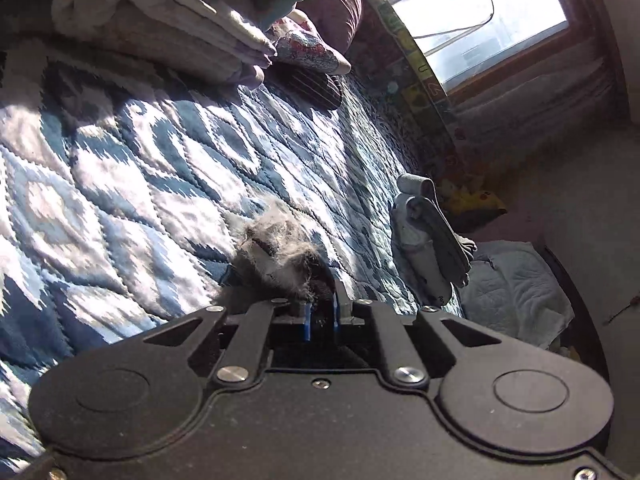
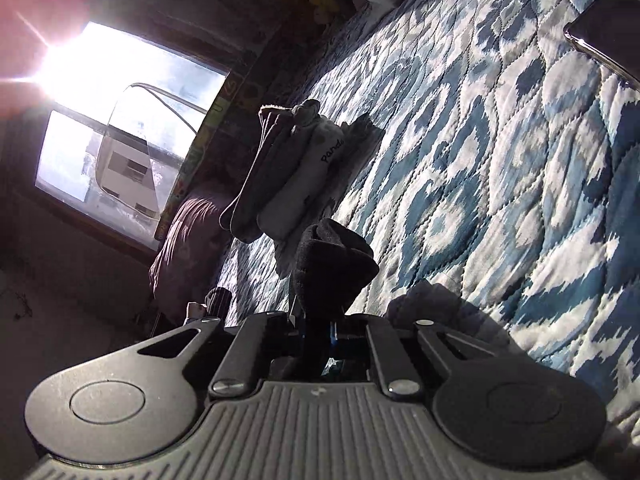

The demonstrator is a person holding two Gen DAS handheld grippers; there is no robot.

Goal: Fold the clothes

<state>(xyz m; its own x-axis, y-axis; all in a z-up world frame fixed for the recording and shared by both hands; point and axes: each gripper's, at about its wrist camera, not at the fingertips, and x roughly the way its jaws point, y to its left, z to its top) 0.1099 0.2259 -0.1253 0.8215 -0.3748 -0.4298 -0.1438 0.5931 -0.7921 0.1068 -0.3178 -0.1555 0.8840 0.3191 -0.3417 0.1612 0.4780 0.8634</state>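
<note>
In the left wrist view my left gripper (image 1: 322, 300) is shut on a fuzzy grey sock (image 1: 276, 256) that bunches up over its fingertips, just above the blue-and-white quilt (image 1: 160, 168). In the right wrist view my right gripper (image 2: 320, 312) is shut on a dark sock (image 2: 332, 264), whose folded end stands up above the jaws. Beyond each gripper lies a small pile of paired socks (image 1: 432, 240) (image 2: 288, 176), one white with the word "panda", near the bed's edge.
Folded blankets (image 1: 152, 20) and a patterned pillow (image 1: 312, 52) lie at the bed's far end. A bright window (image 1: 480, 12) (image 2: 120, 120) faces the bed. A light blue towel (image 1: 516, 284) lies on the floor. A dark phone-like slab (image 2: 608, 28) rests on the quilt.
</note>
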